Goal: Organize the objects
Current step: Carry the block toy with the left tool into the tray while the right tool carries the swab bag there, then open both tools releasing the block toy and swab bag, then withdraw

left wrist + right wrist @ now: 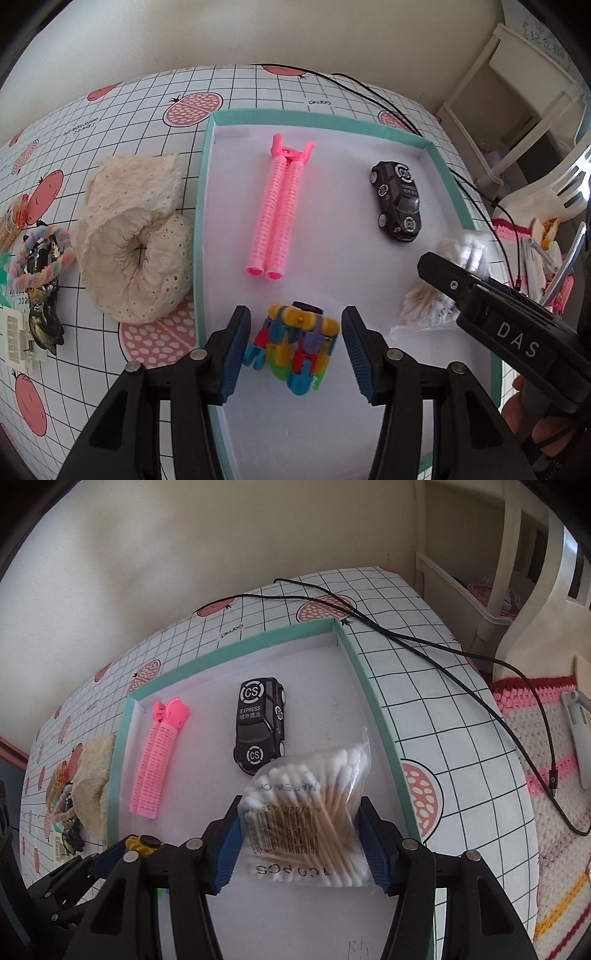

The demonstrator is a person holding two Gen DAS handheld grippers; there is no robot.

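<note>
The box, a shallow tray with a teal rim and white floor, sits on the desk and serves as the collecting place, which is why 3 things already lie inside it: the pink hair curlers along the left part, the black toy car toward the far right, and the colourful block toy at the near edge. The left claw stands spread wide around the block toy, its blue pads clear of it on both sides, so the toy rests on the box floor on its own; whether the claw is arriving or leaving, I cannot tell. The right claw is clamped on the bag of cotton swabs, squeezing the soft packet from both sides over the near right part of the box, just near the car, probably to set it in the free space there. The cream scrunchie and other hair accessories lie outside the box on the left, likely awaiting their turn.
</note>
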